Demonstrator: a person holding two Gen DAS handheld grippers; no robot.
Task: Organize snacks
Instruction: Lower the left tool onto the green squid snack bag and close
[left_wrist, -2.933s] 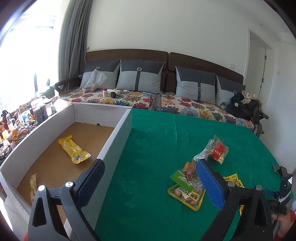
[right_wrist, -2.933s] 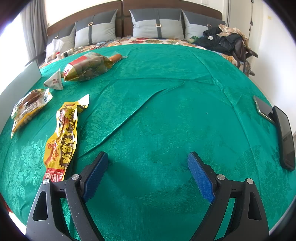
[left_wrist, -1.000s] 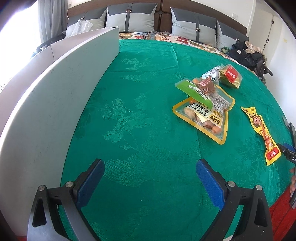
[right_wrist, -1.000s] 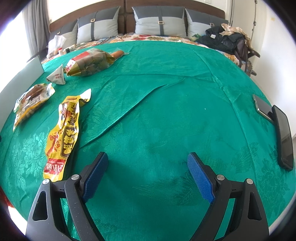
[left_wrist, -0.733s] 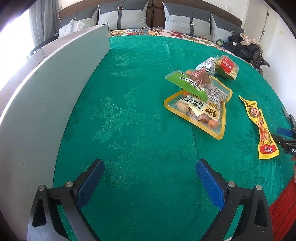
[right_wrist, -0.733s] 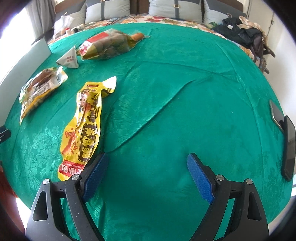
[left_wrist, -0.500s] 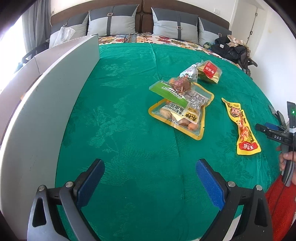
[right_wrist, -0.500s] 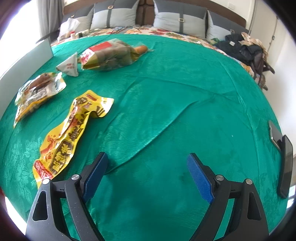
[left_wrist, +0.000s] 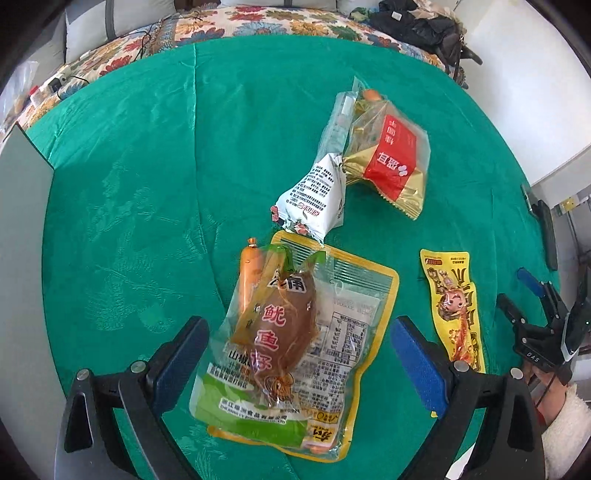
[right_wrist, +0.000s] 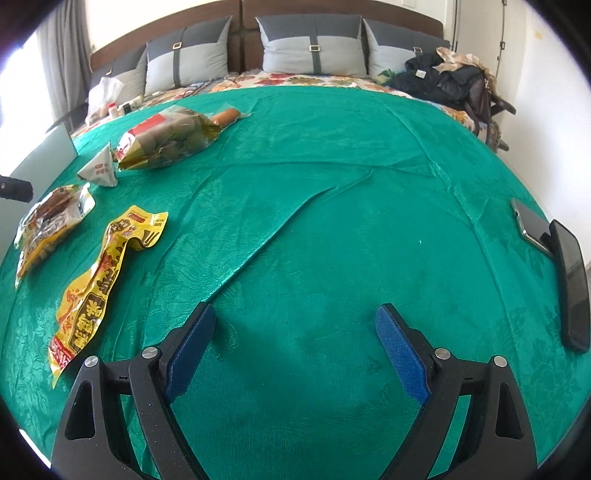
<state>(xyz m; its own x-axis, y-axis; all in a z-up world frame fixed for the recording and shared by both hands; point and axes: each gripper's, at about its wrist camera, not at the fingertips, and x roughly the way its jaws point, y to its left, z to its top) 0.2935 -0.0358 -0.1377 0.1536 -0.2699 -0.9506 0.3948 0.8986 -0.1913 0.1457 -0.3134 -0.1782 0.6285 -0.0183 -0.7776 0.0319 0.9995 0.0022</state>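
My left gripper (left_wrist: 299, 354) is open and hangs over a pile of snacks on the green cloth: a brown squid pack (left_wrist: 280, 332) lies on a yellow-edged clear pouch (left_wrist: 354, 332), with an orange sausage (left_wrist: 250, 273) beside it. Beyond lie a white packet (left_wrist: 314, 199) and a gold-and-red pack (left_wrist: 391, 158). A long yellow strip pack (left_wrist: 456, 306) lies to the right. My right gripper (right_wrist: 295, 343) is open and empty over bare cloth; the strip pack (right_wrist: 99, 280) lies to its left, with the pouch (right_wrist: 48, 225) and the gold pack (right_wrist: 170, 136) farther off.
The white box wall (left_wrist: 22, 206) stands at the left edge of the table. Two phones (right_wrist: 554, 258) lie at the right edge. A sofa with grey cushions (right_wrist: 310, 48) and a pile of dark clothes (right_wrist: 443, 81) sit behind the table.
My left gripper has moved right and forward, away from the box wall, and now hangs over the snack pile. My right gripper has shifted only slightly and stays open.
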